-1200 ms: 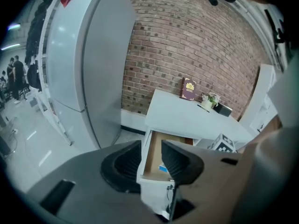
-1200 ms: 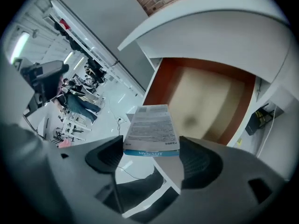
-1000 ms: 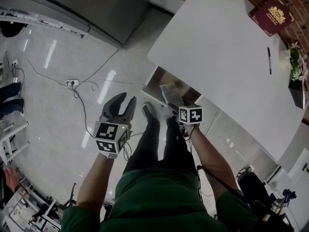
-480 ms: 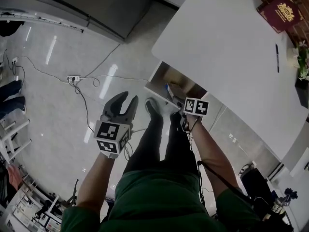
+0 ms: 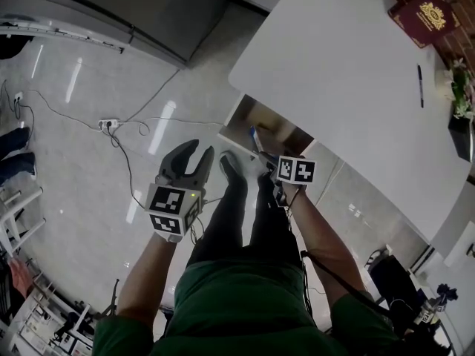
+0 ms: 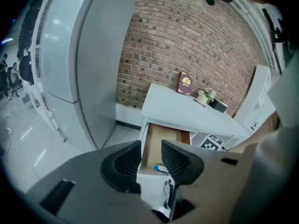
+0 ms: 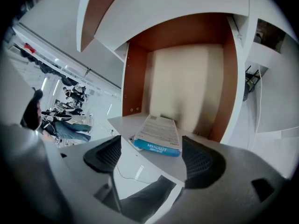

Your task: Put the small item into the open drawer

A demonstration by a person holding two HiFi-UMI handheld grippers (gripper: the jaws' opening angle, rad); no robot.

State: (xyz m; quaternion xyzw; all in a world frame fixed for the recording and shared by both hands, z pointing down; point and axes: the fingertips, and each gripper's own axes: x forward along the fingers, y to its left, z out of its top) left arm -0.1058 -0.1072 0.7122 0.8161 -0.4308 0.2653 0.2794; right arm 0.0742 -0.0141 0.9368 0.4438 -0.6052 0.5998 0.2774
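Note:
The small item, a blue-and-white box (image 7: 157,135), lies on the front edge of the open drawer (image 7: 184,85) and leans into it. My right gripper (image 7: 153,157) sits just before the drawer. Its jaws are opening, and the box lies between the pads (image 7: 201,160) with a gap on each side. In the head view the box (image 5: 256,139) shows at the drawer's (image 5: 249,121) near end, beyond the right gripper (image 5: 267,158). My left gripper (image 5: 197,151) hangs open and empty over the floor, left of the drawer. The left gripper (image 6: 151,155) view shows the drawer (image 6: 161,139) ahead.
The drawer belongs to a white desk (image 5: 349,73) that carries a red book (image 5: 427,15), a pen (image 5: 420,86) and a small plant (image 5: 460,87). A power strip with cables (image 5: 109,124) lies on the floor to the left. A grey cabinet (image 5: 148,6) stands behind. The person's legs (image 5: 237,221) are below.
The box has gone from above the drawer's near end down onto its front edge. The right gripper has drawn back a little. The left gripper has stayed put.

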